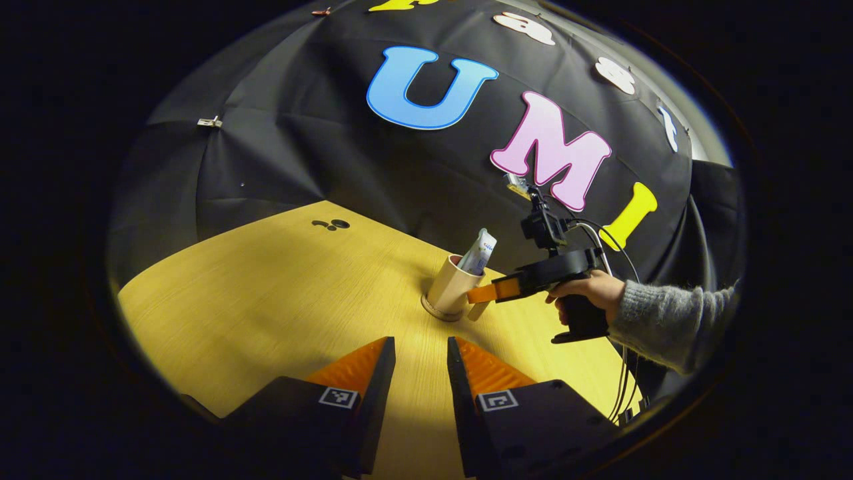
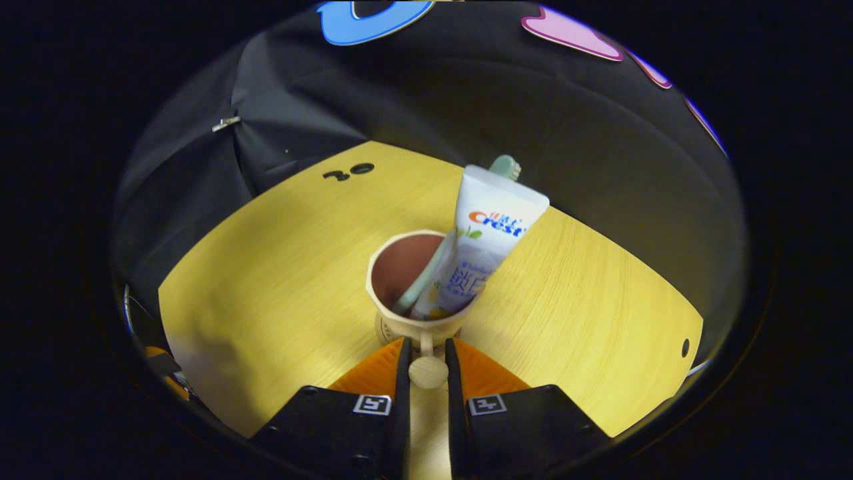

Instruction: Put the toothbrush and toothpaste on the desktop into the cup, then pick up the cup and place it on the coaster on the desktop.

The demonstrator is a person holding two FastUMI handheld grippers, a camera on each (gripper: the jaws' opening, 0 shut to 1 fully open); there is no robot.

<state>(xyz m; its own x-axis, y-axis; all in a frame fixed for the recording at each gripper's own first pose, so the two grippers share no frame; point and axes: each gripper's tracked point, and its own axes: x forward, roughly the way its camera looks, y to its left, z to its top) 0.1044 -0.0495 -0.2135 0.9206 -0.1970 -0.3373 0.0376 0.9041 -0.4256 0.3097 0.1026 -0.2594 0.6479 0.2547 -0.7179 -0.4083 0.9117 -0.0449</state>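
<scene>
The cup (image 2: pixel 421 287) stood upright on a round coaster (image 1: pixel 442 312) on the yellow table (image 2: pixel 280 280), and everything else is best placed against it. Inside it leaned the toothpaste (image 2: pixel 485 247), its flat end rising above the rim and tilted away from the camera of the right gripper view, with the toothbrush (image 2: pixel 426 270) slanting behind the tube and its head poking out past the top. Both items were therefore already in the cup, and the cup appeared to be seated on the coaster.

The right gripper (image 2: pixel 427 363) sat just on the near side of the cup, its fingers drawn in on either side of the cup's knobbed handle (image 2: pixel 428 371); they looked to be pressing it, though whether both pads truly bore on it could not be told for sure. In the left gripper view a hand (image 1: pixel 593 288) in a grey sleeve (image 1: pixel 666 320) held that gripper level, at the cup's side. The left gripper (image 1: pixel 421 363) hung well back from the cup, its fingers parted and holding nothing.

The step in hand seemed to be the final set-down and release. Doing it well would mean checking the base lay flat and centred on the coaster, then parting the fingers slowly and backing straight away from the handle, since any sideways drag could tip the top-heavy cup.
</scene>
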